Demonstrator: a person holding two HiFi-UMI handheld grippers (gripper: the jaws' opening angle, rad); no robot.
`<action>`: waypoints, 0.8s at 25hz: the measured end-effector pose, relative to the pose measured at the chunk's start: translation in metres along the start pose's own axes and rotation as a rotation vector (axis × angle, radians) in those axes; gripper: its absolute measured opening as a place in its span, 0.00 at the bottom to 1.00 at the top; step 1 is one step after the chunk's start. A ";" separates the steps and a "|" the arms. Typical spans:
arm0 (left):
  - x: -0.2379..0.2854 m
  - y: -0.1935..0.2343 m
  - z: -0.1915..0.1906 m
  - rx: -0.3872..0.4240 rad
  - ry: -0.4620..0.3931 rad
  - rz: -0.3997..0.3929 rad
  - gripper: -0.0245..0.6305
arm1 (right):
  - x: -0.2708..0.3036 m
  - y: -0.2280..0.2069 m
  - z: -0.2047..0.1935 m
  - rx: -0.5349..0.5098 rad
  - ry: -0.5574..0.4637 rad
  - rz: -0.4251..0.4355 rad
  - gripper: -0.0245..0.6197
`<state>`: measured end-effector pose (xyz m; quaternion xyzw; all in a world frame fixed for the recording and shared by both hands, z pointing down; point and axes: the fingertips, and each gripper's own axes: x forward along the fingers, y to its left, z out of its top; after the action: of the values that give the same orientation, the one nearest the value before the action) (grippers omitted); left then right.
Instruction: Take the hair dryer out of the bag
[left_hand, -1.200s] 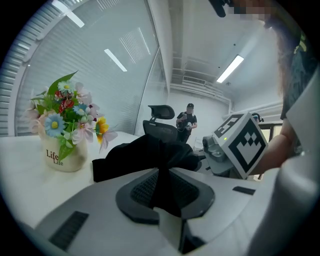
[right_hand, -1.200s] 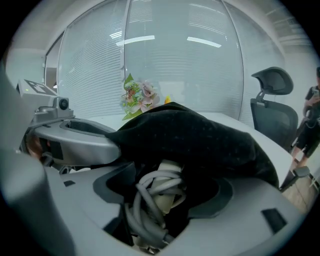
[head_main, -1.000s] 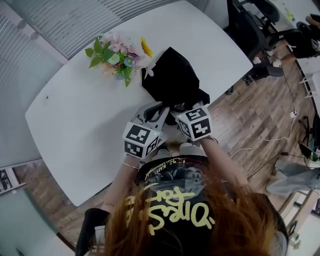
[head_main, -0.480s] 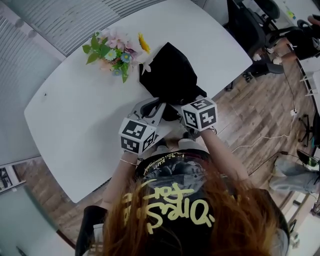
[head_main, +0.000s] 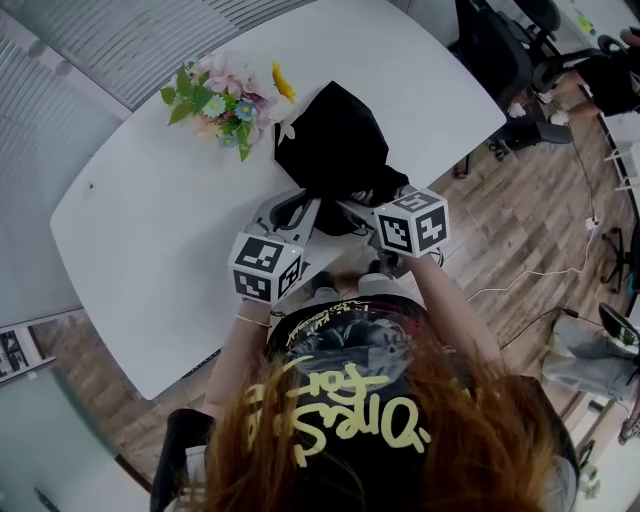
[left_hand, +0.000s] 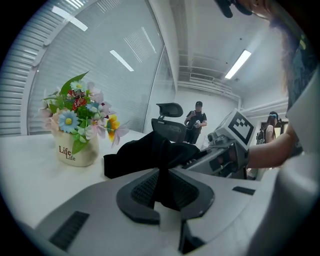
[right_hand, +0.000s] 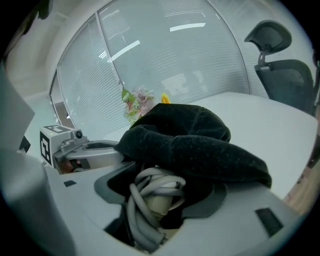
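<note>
Bag (head_main: 335, 140): limp black cloth at the surface's (head_main: 150, 230) near edge, my left gripper (left_hand: 162, 192) pinched on its rim. Hair dryer (right_hand: 156, 196) sits in the mouth; my right gripper (right_hand: 159, 192) clamps its stiff, cord-wrapped handle (right_hand: 162, 204). Cord (right_hand: 149, 180) looks slippery; hold handle.

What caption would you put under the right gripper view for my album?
The right gripper grips a cord-wrapped hair dryer poking out of the black bag, flowers behind.
</note>
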<state>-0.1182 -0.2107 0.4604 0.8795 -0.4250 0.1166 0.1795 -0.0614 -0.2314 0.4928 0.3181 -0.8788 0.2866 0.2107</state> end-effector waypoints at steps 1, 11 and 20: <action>0.000 0.000 0.000 0.001 0.000 0.005 0.10 | -0.002 0.000 -0.002 -0.006 0.002 0.005 0.49; 0.003 0.001 0.004 0.009 0.000 0.039 0.09 | -0.025 -0.001 -0.021 -0.089 0.022 0.038 0.49; 0.004 -0.006 0.005 0.043 0.019 0.030 0.09 | -0.020 -0.001 -0.030 -0.184 0.018 0.006 0.50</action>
<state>-0.1110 -0.2124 0.4561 0.8756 -0.4337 0.1368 0.1628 -0.0404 -0.2040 0.5046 0.2921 -0.9004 0.2083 0.2459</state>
